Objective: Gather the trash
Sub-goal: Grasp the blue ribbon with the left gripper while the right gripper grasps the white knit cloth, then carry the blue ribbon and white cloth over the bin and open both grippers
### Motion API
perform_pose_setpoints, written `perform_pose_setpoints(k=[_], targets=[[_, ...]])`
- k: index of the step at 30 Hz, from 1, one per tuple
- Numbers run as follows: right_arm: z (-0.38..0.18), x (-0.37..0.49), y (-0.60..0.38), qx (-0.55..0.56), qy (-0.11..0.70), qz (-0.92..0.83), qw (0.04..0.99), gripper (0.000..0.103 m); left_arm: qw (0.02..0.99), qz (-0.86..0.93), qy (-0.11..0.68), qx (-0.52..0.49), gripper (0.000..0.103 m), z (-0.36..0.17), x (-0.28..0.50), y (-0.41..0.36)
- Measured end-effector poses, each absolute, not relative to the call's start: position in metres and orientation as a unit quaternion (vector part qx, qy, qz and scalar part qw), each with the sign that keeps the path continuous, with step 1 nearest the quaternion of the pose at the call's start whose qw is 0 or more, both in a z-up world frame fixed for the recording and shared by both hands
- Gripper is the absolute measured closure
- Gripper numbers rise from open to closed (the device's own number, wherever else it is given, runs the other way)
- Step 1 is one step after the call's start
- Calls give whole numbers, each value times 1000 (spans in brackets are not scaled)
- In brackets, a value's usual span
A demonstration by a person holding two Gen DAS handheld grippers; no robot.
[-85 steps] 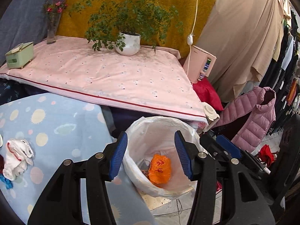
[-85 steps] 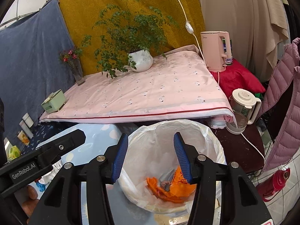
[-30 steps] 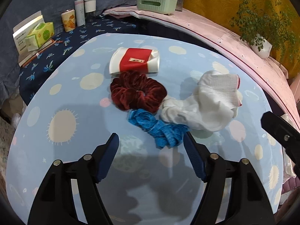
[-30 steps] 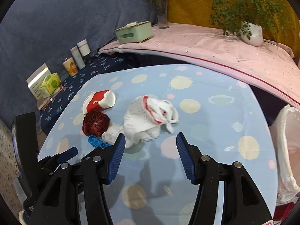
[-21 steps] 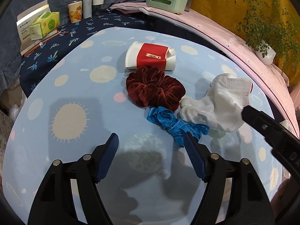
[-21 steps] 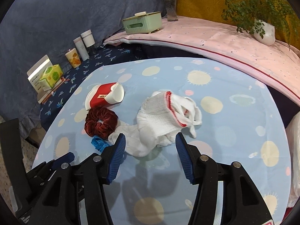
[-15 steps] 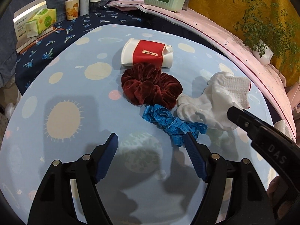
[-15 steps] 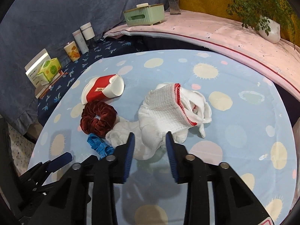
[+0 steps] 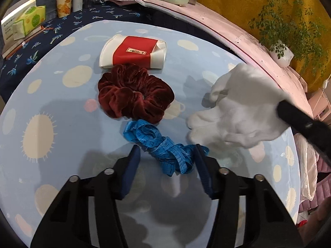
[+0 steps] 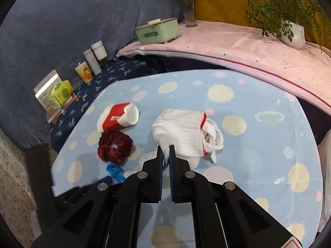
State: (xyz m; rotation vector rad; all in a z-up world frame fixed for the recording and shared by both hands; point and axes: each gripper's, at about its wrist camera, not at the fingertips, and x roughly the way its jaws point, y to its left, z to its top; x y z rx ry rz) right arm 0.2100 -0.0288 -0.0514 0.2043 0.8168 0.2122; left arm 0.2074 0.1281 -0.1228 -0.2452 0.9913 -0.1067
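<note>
Near the table (image 9: 62, 136) edge, left hand-held gripper (image 9: 165, 161) closes around tape (image 9: 161, 144).

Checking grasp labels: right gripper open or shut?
Shut. In its wrist view the right gripper pinches the white glove cloth between nearly touching pads.

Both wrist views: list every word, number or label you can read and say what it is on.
Blue tape measure: printed numbers, one looks like "32"; the rest too small.
Crushed red and white paper cup: small label, unreadable.
Green tissue pack: print, unreadable.
White box behind it: lettering blurred.
Cup with orange picture: no text legible.
Nothing else bears readable text.
</note>
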Motion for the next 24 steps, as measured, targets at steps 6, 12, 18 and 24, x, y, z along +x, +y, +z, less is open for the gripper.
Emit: perform_pose_setpoints(k=[6,12,18,24], targets=[[-28,199,-42,107,369,101,918,97,872,-60,473,-114,75,-116,207,125],[-3,186,-63,115,337,89,930,98,879,-67,460,-109,79,-95,200,118],[14,169,-94,128,314,67,938,98,892,-91,432,-96,80,-59,188,94],[28,146,-133,135,292,37,946,98,902,-133,404,-74,80,-25,176,51]])
